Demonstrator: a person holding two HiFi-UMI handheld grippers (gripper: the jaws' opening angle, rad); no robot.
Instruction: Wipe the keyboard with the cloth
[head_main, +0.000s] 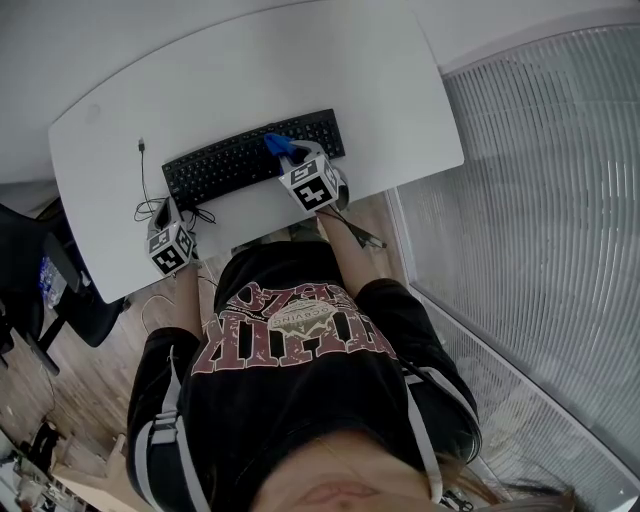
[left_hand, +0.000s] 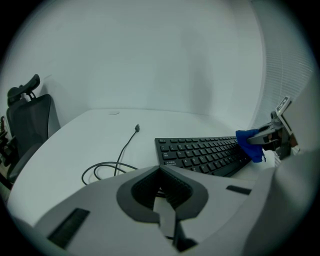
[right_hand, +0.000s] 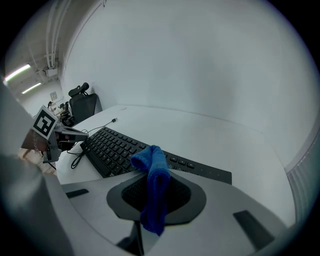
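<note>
A black keyboard (head_main: 235, 160) lies along the front of the white desk (head_main: 400, 90). My right gripper (head_main: 291, 157) is shut on a blue cloth (head_main: 277, 144), which it holds over the keys right of the keyboard's middle. In the right gripper view the cloth (right_hand: 154, 175) hangs folded between the jaws, with the keyboard (right_hand: 115, 147) just beyond. The left gripper view has the cloth (left_hand: 248, 142) down at the keyboard's (left_hand: 200, 155) right part. My left gripper (head_main: 172, 218) hovers by the keyboard's left end, shut and holding nothing (left_hand: 161, 200).
A thin black cable (head_main: 146, 190) loops on the desk left of the keyboard, its plug end lying loose (left_hand: 136, 128). A black office chair (head_main: 45, 275) stands off the desk's left side. A ribbed glass wall (head_main: 540, 200) runs along the right.
</note>
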